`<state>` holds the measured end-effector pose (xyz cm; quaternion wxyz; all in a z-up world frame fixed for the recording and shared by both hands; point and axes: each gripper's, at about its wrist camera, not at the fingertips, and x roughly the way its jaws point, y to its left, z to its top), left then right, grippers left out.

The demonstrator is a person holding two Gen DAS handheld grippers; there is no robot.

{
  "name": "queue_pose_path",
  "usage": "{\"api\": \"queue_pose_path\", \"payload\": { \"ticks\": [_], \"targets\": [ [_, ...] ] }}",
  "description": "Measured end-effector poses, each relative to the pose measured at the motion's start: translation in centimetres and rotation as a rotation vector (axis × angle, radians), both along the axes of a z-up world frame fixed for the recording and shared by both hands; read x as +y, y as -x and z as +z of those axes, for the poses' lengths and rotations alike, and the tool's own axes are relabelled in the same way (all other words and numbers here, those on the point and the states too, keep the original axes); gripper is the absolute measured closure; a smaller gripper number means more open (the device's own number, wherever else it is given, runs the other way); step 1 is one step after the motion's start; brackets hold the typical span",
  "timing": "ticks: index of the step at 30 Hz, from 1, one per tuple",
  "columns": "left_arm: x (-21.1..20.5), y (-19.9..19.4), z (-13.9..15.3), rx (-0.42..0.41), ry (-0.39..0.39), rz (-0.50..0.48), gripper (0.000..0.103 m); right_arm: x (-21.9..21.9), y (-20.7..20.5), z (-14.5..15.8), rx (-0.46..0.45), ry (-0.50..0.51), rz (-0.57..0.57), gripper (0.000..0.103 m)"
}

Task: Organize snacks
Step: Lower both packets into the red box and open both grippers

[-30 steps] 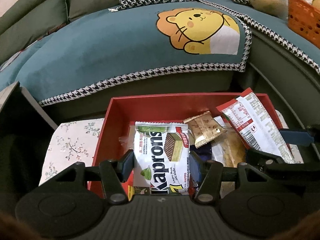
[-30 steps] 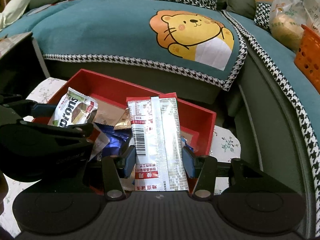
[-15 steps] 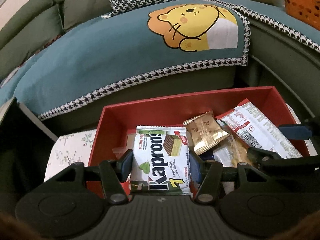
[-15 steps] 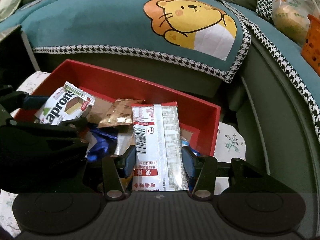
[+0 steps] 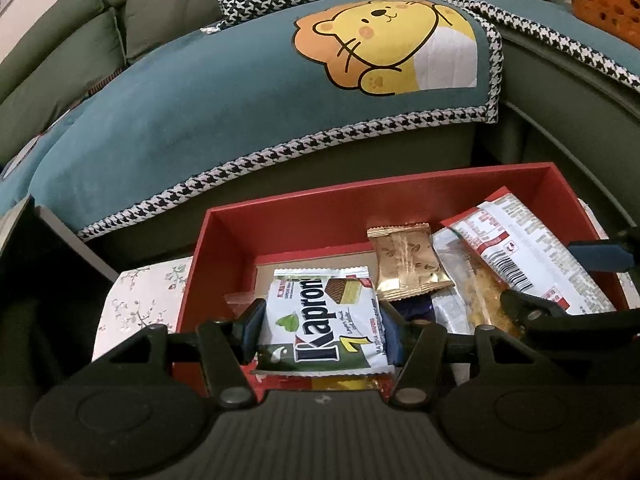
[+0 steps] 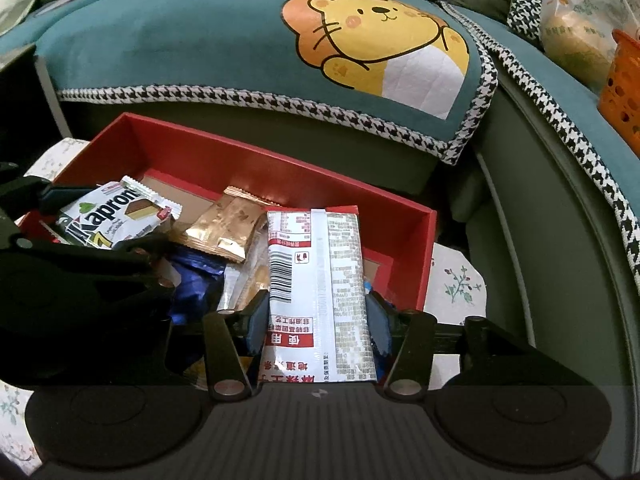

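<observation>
Over the red box [image 5: 304, 220], the left gripper [image 5: 322, 330] pinches the light, crinkly, probably slippery Kapron wafer pack [image 5: 324, 320] by its side edges, while at its 3 o'clock the right gripper [image 6: 316, 320] pinches the limp red-and-white sachet [image 6: 320, 280] likewise.

Your support is a table under a white floral cloth [image 5: 138, 300], showing left of the red box [image 5: 224, 248] in the left wrist view and at the box's right corner in the right wrist view [image 6: 456, 280]. The box sits directly on that cloth, close against the front of the sofa [image 6: 520, 208]. You see the cloth again at the lower left edge of the right wrist view [image 6: 12, 404]. A dark slab with a pale edge [image 5: 60, 236] stands just left of the table; you cannot tell whether it touches the cloth. Apart from the box, the bare cloth you see carries only its printed sprigs.
</observation>
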<state>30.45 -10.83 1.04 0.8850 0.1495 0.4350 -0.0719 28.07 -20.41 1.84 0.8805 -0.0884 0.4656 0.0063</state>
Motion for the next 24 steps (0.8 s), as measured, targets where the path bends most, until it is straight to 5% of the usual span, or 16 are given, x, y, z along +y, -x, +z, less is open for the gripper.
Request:
{"api": "queue_pose_path", "payload": {
  "ticks": [24],
  "targets": [
    [1.9,3.0,3.8,-0.011,0.004,0.027,0.012,0.7,2.5,2.2,-0.009,-0.015,-0.011,0.017]
  ]
}}
